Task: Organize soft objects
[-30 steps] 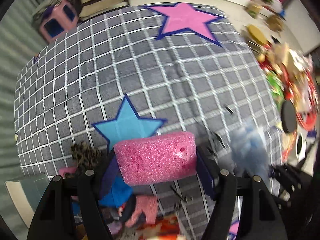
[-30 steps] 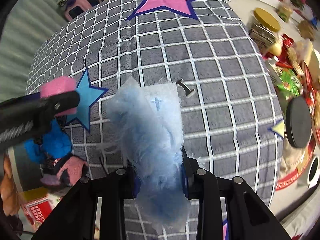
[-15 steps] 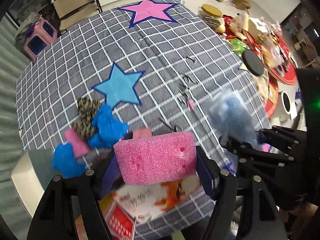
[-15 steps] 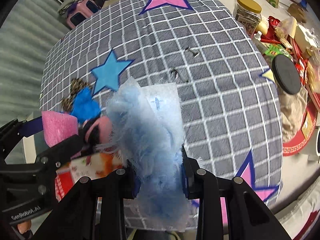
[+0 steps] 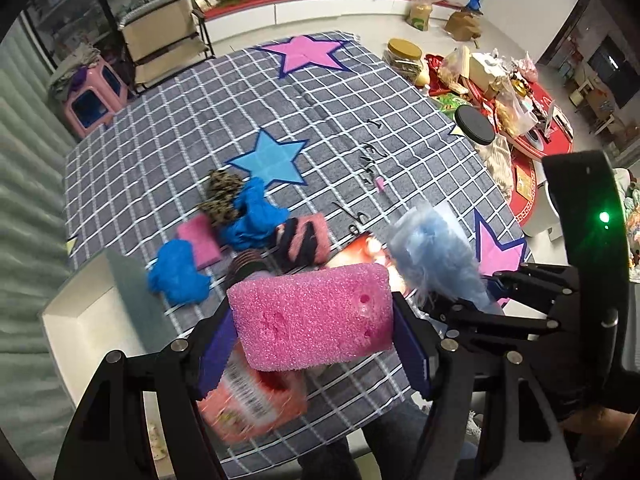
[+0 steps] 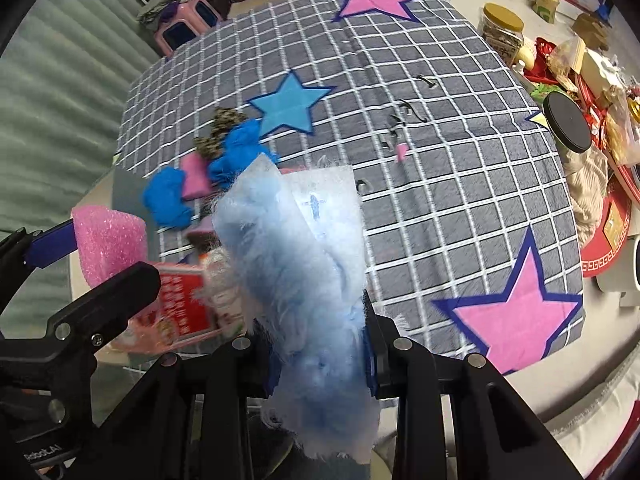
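My left gripper [image 5: 312,324] is shut on a pink foam sponge [image 5: 312,316], held high above the near edge of the table. My right gripper [image 6: 320,344] is shut on a fluffy light blue cloth [image 6: 296,264], also lifted; it shows to the right in the left wrist view as the light blue cloth [image 5: 436,256]. On the grey checked tablecloth [image 5: 360,92] lie two blue cloths [image 5: 178,272], a small pink sponge [image 5: 198,236], a leopard-print piece [image 5: 222,196] and a pink and black knit item [image 5: 304,242].
A red printed packet [image 5: 252,404] lies at the table's near edge below the sponge. A white open box [image 5: 80,328] stands at the left edge. Several small metal clips [image 5: 370,160] lie mid-table. A cluttered red round table [image 5: 520,92] and a black lid [image 5: 474,124] stand right.
Both grippers have risen and pulled back toward the near edge, carrying the sponge and the blue cloth. The pile of soft things and the white box have come into view below.
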The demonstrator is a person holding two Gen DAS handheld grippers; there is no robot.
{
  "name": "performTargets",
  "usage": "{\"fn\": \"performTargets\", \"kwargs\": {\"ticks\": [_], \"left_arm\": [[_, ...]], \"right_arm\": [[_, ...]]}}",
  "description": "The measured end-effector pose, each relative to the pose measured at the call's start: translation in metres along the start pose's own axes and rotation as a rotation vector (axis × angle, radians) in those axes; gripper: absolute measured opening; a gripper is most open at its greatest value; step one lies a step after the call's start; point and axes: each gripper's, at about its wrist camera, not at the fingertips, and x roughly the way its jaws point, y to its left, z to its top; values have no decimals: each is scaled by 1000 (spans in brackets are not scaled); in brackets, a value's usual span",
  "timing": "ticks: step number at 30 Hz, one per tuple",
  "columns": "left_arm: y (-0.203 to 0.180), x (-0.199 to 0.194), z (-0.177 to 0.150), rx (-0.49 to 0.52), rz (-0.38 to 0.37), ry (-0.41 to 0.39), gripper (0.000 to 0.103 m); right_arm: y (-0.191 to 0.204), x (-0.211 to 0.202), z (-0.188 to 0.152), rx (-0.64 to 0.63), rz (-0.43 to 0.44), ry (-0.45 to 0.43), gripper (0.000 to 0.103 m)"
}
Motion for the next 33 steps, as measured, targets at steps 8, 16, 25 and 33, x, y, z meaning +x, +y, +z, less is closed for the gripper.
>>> {"fn": "performTargets", "kwargs": {"ticks": [8,16,25,33], "left_arm": [[43,-36,-36,-87,32,-72,75],[93,-53,-71,-206,84,-105,75],[140,-62,-108,-322,132,-119,75],[167,-66,-125,-395,143,-132,75]], "right_arm": [[50,-15,-23,-52,10,-31,33],[103,-24,-30,-156,4,-49,33],[147,-25,-33,-254,-4,-49,33],[182,-21,-31,-344,-13,-41,33]]}}
